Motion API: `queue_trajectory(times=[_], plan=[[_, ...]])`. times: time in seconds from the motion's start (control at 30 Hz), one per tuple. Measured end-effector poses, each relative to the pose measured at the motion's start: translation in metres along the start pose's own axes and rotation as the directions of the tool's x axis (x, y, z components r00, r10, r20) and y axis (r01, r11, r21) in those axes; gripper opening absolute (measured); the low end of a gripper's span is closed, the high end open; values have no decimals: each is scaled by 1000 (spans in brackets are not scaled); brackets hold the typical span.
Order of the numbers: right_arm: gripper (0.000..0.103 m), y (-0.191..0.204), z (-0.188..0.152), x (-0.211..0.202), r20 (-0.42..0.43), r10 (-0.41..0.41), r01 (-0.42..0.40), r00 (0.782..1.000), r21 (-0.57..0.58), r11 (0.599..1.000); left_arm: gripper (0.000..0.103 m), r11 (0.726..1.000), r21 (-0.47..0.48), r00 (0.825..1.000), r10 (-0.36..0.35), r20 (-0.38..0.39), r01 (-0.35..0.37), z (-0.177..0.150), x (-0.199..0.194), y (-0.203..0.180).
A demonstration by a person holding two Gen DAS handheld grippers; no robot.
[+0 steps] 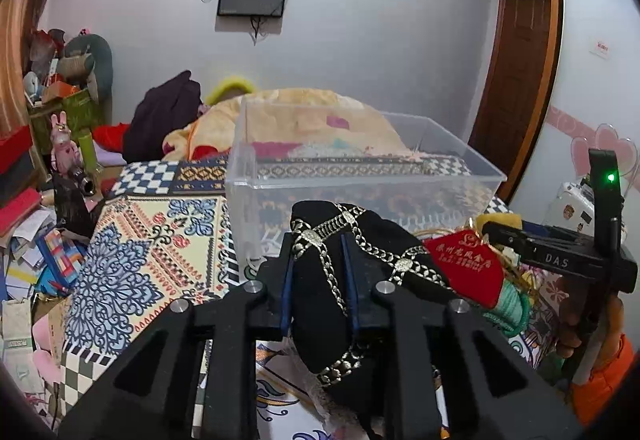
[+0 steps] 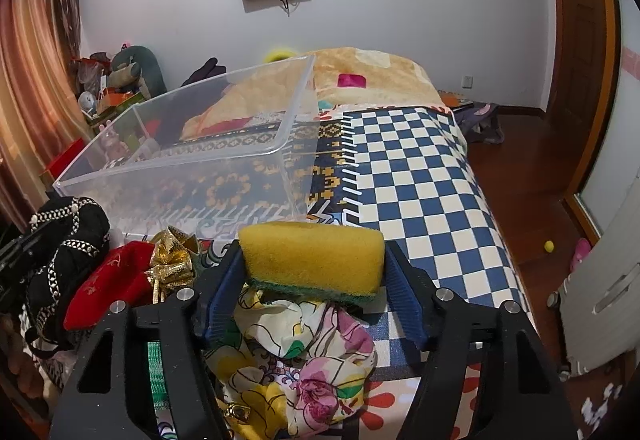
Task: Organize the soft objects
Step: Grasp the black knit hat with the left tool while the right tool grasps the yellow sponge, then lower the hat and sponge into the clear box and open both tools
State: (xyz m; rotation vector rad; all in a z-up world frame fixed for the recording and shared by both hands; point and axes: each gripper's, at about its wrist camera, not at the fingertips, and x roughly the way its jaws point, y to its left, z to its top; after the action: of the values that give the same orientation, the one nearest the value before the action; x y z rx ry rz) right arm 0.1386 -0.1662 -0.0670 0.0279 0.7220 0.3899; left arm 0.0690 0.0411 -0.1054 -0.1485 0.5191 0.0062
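Note:
My left gripper (image 1: 318, 240) is shut on a black fabric pouch with silver chain trim (image 1: 360, 280), held just in front of the clear plastic bin (image 1: 360, 179). My right gripper (image 2: 312, 260) is shut on a yellow sponge with a green scouring base (image 2: 312, 256), raised above a floral cloth (image 2: 296, 360). The black pouch (image 2: 60, 252) shows at the left of the right wrist view, and the bin (image 2: 192, 175) stands behind the sponge. A red pouch (image 1: 464, 268) (image 2: 108, 292), gold ribbon (image 2: 172, 260) and green knit piece (image 1: 512, 308) lie between the grippers.
The bin stands on a patterned bedspread (image 2: 420, 179). A folded orange blanket (image 2: 360, 75) lies behind it. Cluttered boxes and toys (image 1: 60, 99) fill the left side. The bed's right edge drops to a wooden floor (image 2: 532, 179).

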Motion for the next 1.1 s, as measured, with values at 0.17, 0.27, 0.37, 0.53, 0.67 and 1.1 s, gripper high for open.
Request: queue_trajectory(times=[0.17,0.27,0.37,0.53,0.67,1.1], plan=[[63,3,3,-12,33,11,-10,999,-12,1000,12,1000,18,999,-8,47,7,5,-14,-4],[63,5,6,-22,62,12,-10,998,-28,1000,11,999,41,996,-3,86,0,9,-25,-9],[63,9,10,-34,96,17,-13,995,-44,999,10,999,42,995,-13,104,8,17,-33,-11],[63,15,21,-47,138,37,-28,990,-67,997,10,998,56,991,-25,128,18,34,-40,-12],[63,20,33,-53,160,62,-49,985,-84,995,10,997,79,988,-37,152,26,52,-43,-13],[64,45,68,-26,171,88,-64,981,-144,988,10,991,111,971,45,233,-72,108,-26,-20]])
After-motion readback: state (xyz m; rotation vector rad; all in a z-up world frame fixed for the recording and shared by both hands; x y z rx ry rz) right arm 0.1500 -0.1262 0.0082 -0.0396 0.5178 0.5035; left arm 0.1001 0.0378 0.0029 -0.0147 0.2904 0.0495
